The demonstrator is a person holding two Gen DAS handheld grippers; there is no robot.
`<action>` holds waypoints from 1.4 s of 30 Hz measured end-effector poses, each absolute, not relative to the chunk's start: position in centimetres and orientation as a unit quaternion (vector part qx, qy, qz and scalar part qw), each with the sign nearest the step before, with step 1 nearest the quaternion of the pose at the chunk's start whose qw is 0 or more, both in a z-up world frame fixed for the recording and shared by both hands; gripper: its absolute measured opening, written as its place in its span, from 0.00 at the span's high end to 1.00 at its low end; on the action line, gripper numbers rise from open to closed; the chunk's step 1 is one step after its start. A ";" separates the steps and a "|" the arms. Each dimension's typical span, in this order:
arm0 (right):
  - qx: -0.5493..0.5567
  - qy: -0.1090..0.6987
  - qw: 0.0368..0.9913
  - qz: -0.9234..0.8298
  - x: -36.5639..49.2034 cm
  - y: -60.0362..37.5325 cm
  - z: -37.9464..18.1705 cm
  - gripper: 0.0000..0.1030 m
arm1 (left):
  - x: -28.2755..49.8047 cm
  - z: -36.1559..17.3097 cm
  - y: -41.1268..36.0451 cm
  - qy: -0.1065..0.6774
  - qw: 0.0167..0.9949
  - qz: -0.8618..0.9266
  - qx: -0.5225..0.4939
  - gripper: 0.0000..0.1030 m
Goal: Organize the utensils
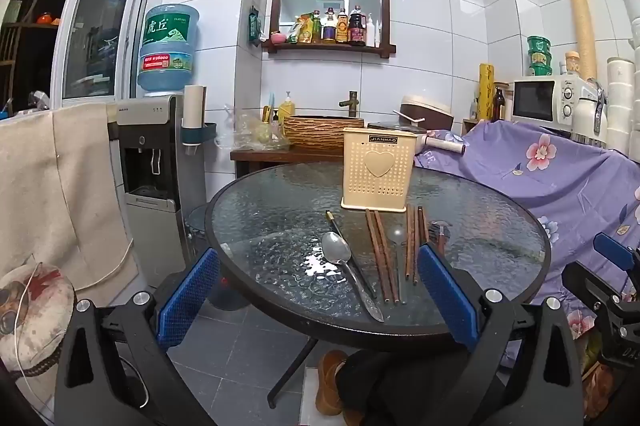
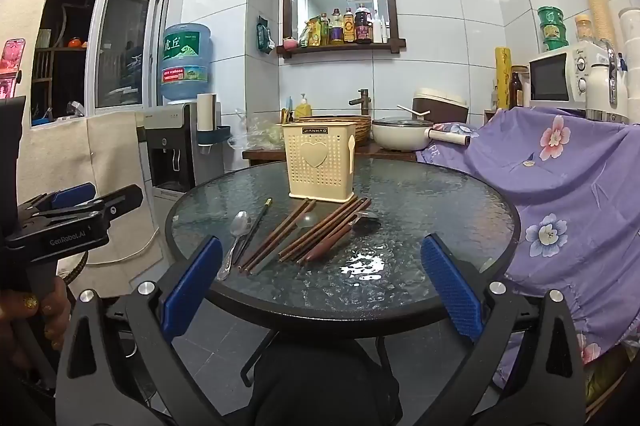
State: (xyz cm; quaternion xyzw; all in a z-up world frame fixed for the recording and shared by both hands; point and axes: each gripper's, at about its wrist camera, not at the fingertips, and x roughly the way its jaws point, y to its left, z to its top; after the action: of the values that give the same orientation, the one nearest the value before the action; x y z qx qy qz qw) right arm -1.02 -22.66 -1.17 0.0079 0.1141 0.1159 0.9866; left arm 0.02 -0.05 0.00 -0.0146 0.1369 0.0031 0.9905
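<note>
A cream perforated utensil holder (image 1: 376, 170) (image 2: 320, 162) with a heart on its front stands upright toward the far side of a round glass table (image 1: 256, 226) (image 2: 440, 210). In front of it lie a metal spoon (image 1: 340, 258) (image 2: 238, 226), a thin black utensil with a gold end (image 1: 340, 230) (image 2: 260, 214), several brown chopsticks (image 1: 382, 258) (image 2: 280, 234) and a brown-handled dark spoon (image 2: 344, 232). My left gripper (image 1: 318, 290) is open over the table's near edge, nothing between its blue pads. Equally open and empty, my right gripper (image 2: 320, 278) hangs at the near edge.
A water dispenser (image 1: 156, 162) with a blue bottle stands at the left. A counter behind holds a basket-like basin (image 1: 320, 132) and a pot. Purple floral cloth (image 2: 560, 178) covers furniture at the right. A person's leg and brown shoe (image 1: 332, 378) show under the table.
</note>
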 end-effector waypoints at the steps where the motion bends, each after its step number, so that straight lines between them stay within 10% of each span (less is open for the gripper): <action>1: 0.008 0.115 0.987 0.116 -1.0 -22.7 -1.2 0.05 | 0.0 0.0 -0.1 0.138 0.990 0.004 -0.014 0.06; 42: 0.010 0.117 0.986 0.116 -0.6 -22.9 -1.6 0.05 | 0.1 -0.1 -0.1 0.141 0.990 -0.006 -0.015 0.06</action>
State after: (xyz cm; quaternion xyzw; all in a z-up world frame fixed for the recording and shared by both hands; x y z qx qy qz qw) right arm -0.60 -22.93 -1.57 0.0101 0.1172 0.1159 0.9863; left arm 0.06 -0.12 -0.10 -0.0146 0.1408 -0.0064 0.9899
